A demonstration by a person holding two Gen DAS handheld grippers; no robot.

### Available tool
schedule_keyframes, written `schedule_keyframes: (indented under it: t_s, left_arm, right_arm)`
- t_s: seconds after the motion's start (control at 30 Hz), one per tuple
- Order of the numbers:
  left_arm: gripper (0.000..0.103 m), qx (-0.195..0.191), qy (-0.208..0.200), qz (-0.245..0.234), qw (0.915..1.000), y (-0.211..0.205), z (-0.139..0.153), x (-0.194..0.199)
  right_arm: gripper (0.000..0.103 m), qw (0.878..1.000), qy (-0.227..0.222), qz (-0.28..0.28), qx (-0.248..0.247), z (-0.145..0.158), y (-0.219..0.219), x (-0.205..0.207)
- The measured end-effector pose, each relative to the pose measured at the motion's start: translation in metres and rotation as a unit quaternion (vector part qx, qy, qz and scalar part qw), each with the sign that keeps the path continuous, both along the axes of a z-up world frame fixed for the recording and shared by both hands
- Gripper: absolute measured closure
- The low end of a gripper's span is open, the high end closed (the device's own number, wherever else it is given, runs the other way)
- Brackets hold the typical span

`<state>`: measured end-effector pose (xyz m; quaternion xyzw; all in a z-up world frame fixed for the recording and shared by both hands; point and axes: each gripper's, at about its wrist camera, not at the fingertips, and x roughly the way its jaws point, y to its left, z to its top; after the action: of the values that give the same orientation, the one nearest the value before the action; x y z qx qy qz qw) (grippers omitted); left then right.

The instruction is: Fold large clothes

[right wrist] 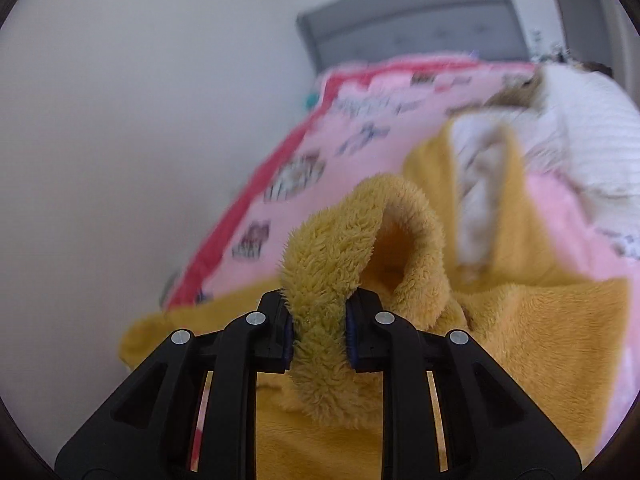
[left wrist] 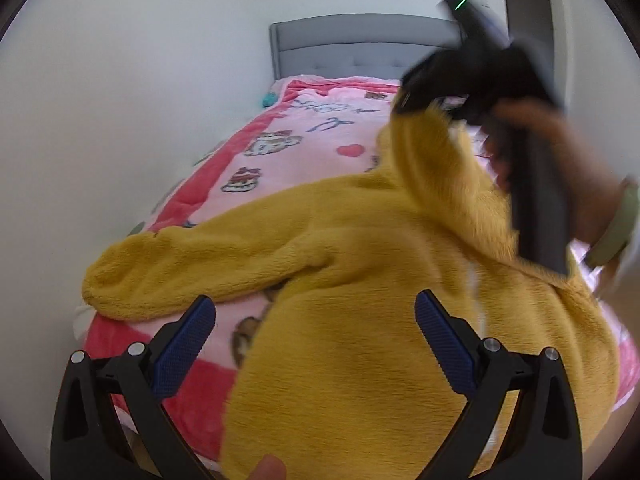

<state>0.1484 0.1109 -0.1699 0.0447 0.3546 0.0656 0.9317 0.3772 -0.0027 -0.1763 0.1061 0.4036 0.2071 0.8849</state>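
Blue-padded left gripper (left wrist: 316,344) hangs spread wide and empty above the yellow fleece garment (left wrist: 360,280), which lies on the pink blanket (left wrist: 312,136). Right gripper (right wrist: 319,328) is clamped on a raised fleece edge. Folding judged barely begun: one sleeve (left wrist: 180,268) lies outstretched. No containers visible.

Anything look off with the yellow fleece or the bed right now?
Nothing damaged. The yellow fleece lies skewed, its hem hanging over the bed's near edge; the right gripper pinches a bunched cuff. The left gripper is open.
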Motion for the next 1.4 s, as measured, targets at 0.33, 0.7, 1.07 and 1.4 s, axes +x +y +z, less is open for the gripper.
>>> schedule_keyframes:
  t_s: [0.33, 0.7, 1.07, 1.4]
  left_arm:
    - [0.005, 0.006, 0.017, 0.087, 0.9961, 0.089, -0.023, 0.001]
    - [0.005, -0.023, -0.034, 0.021, 0.999, 0.09, 0.013, 0.046]
    - [0.005, -0.098, 0.07, -0.126, 0.9847, 0.018, -0.032, 0.231]
    - [0.037, -0.122, 0.159, -0.171, 0.9646, -0.01, -0.095, 0.259]
  right_arm:
    - [0.057, 0.98, 0.035, 0.043, -0.189, -0.128, 0.124, 0.007]
    - [0.016, 0.993, -0.111, 0.028, 0.038, -0.005, -0.041, -0.068]
    - [0.053, 0.984, 0.011, -0.169, -0.049, -0.045, -0.279, -0.065]
    - [0.054, 0.983, 0.02, -0.174, -0.058, -0.086, -0.286, -0.052]
